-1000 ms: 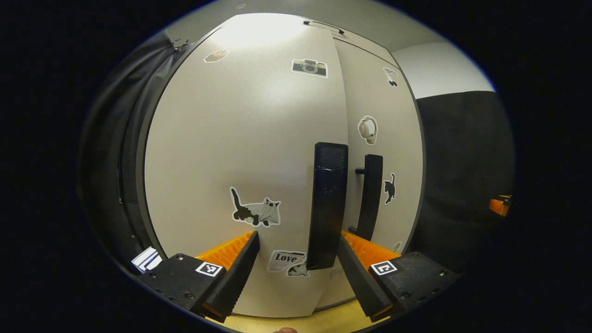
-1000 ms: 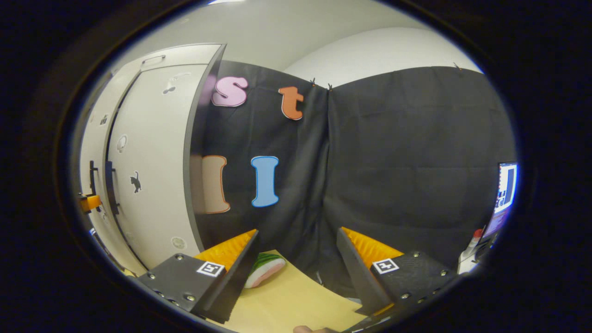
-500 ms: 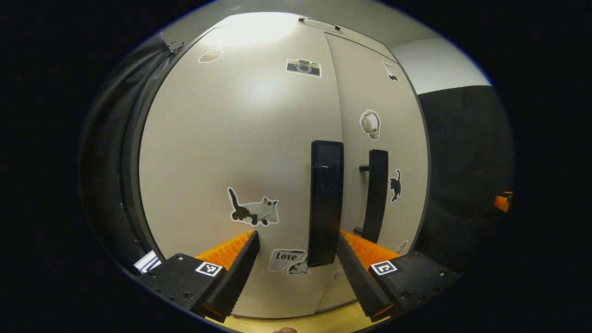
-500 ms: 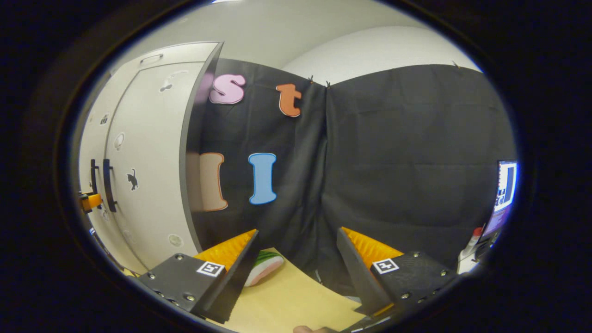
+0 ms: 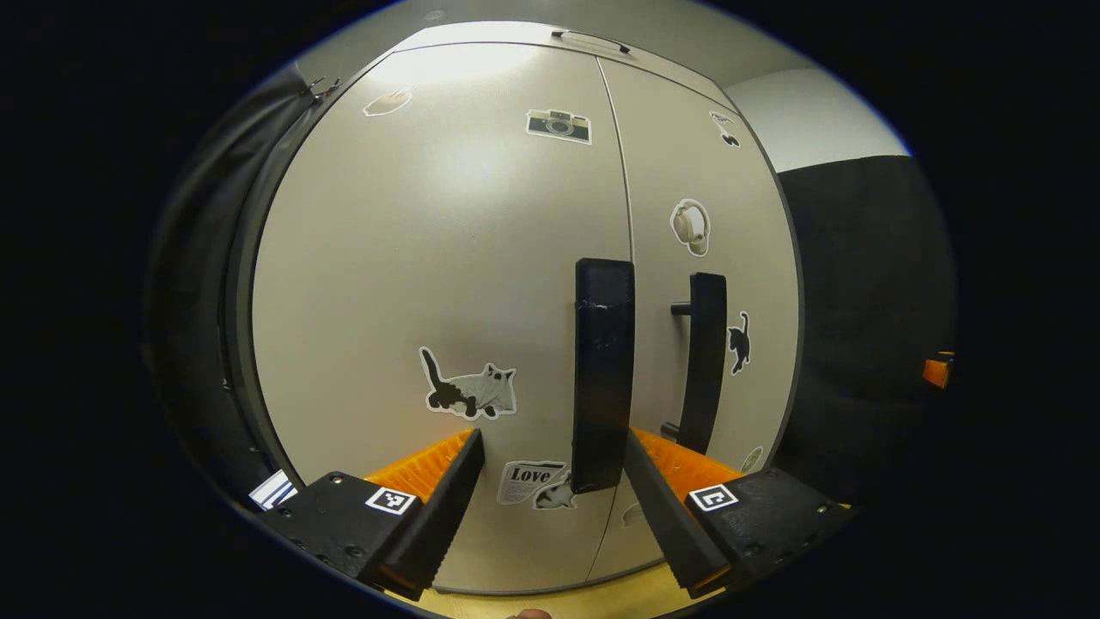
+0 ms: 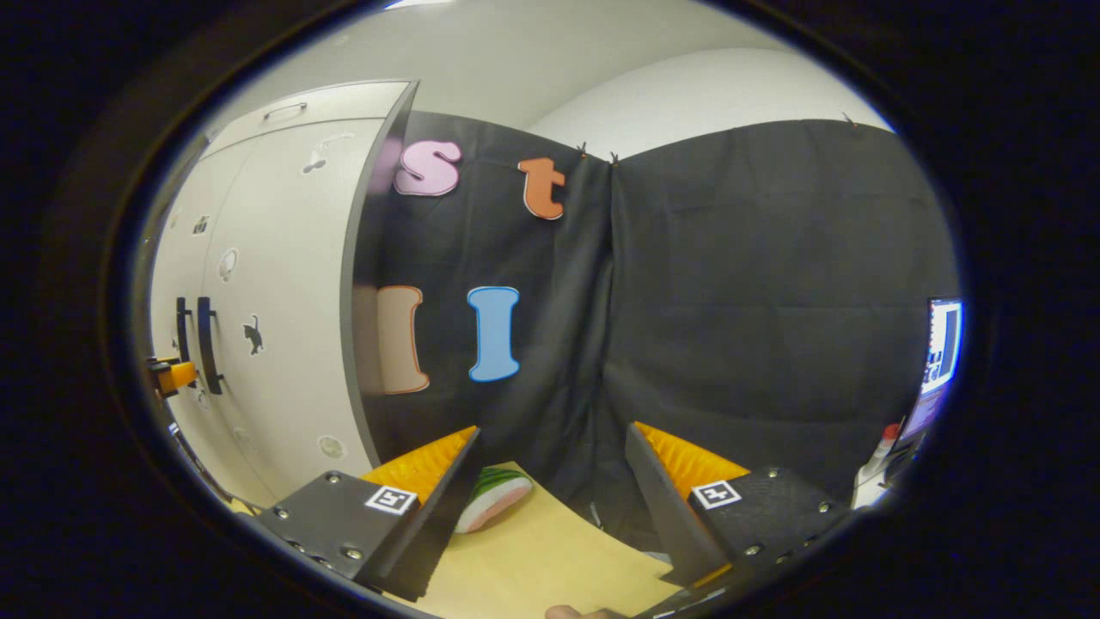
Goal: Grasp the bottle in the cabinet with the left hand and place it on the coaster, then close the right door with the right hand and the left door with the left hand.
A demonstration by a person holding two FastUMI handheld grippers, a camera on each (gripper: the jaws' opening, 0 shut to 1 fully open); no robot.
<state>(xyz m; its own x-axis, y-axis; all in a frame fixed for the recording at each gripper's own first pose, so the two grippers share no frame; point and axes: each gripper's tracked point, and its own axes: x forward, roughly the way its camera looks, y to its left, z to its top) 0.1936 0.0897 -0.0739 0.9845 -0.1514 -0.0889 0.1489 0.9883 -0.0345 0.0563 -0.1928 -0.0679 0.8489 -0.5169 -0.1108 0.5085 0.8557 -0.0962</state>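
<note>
The left gripper (image 5: 550,481) has its jaws wide apart, holding nothing, close before the left door (image 5: 430,284) and its handle (image 5: 603,370). Both doors look flush. The right gripper (image 6: 550,486), jaws also apart, hangs over the bench (image 6: 533,559). The coaster (image 6: 491,499) is half hidden behind one finger.

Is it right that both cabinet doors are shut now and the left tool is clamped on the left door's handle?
Not quite. In the left gripper view the left tool is open; the left door's handle stands between its fingers without both pressing on it. Both cabinet doors do look shut.
</note>
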